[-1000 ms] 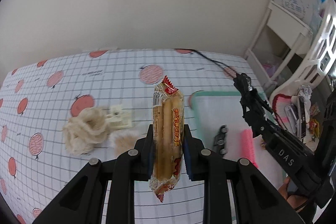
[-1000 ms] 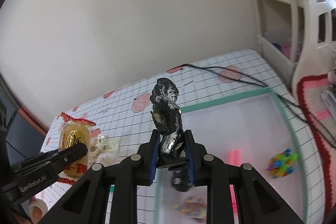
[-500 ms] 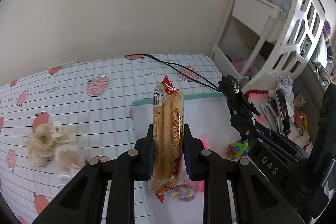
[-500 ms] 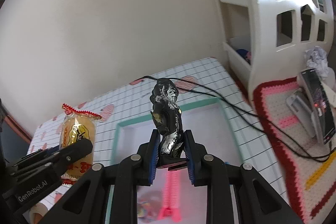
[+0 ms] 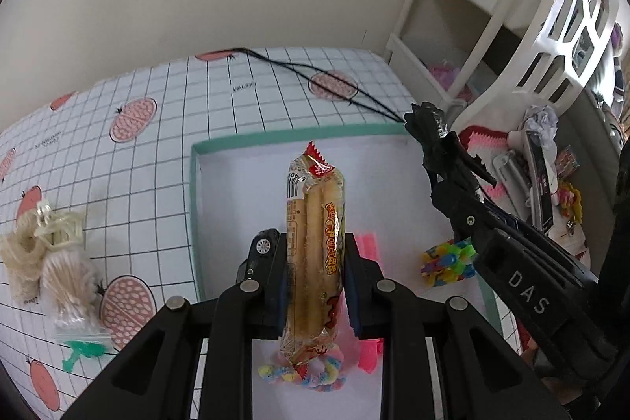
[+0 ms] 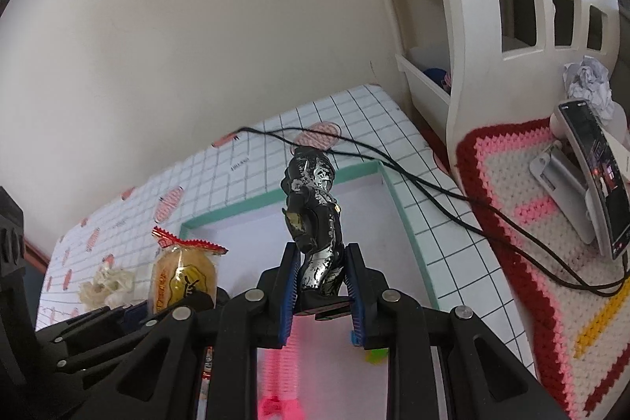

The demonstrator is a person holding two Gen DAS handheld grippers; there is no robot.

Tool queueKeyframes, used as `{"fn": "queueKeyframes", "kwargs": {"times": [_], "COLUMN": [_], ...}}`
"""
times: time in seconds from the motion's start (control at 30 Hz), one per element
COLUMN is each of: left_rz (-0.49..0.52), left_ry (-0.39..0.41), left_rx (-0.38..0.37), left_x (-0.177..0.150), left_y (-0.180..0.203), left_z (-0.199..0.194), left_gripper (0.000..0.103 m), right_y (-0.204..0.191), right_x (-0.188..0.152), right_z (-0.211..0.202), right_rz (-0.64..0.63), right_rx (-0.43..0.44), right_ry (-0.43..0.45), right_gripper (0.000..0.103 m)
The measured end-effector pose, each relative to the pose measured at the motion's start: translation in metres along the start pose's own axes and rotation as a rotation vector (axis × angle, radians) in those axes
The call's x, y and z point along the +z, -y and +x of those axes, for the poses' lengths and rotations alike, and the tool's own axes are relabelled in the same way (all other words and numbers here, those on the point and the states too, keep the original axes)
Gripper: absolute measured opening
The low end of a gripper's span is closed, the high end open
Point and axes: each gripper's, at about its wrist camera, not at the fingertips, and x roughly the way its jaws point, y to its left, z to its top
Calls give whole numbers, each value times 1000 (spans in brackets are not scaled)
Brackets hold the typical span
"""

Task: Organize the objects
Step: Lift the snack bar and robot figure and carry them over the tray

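My left gripper (image 5: 314, 254) is shut on a long clear snack packet (image 5: 315, 223) with a red top; the snack packet (image 6: 183, 276) also shows at lower left in the right wrist view. It hangs above a shallow white tray with a teal rim (image 5: 193, 199). My right gripper (image 6: 319, 278) is shut on a black-and-silver toy figure (image 6: 313, 211), held upright over the same tray (image 6: 407, 227). In the tray lie a black toy car (image 5: 262, 248), a pink comb (image 5: 368, 247), a multicoloured spiky toy (image 5: 449, 262) and a pastel twisted ring (image 5: 303, 376).
On the checked tablecloth (image 5: 138, 152) left of the tray lie a cream hair clip and fluffy scrunchies (image 5: 43, 254) and a small bag with a green piece (image 5: 82, 345). A black cable (image 6: 413, 184) crosses the tray's far corner. A crocheted mat with a phone on a stand (image 6: 594, 176) and white shelving (image 6: 492, 26) stand right.
Both grippers have swung right with their loads, from over the tablecloth to above the tray. The clip and scrunchies have slid to the left edge of the left view.
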Motion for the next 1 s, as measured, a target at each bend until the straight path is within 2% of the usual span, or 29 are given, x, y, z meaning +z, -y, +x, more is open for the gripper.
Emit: {"fn": "queueKeyframes", "kwargs": {"times": [0.7, 1.0], "left_rz": [38, 34], "left_ry": [-95, -112], "left_rx": [9, 16], "left_x": [-16, -16], "left_y": [8, 5], "left_z": [34, 35], "left_gripper": [25, 25], "right_y": [2, -1], "right_x": [-11, -10], "right_z": [24, 26], "right_rz": [-12, -35], "right_rx": [-33, -45], "right_ry": [-66, -85], "right_gripper": [25, 26]}}
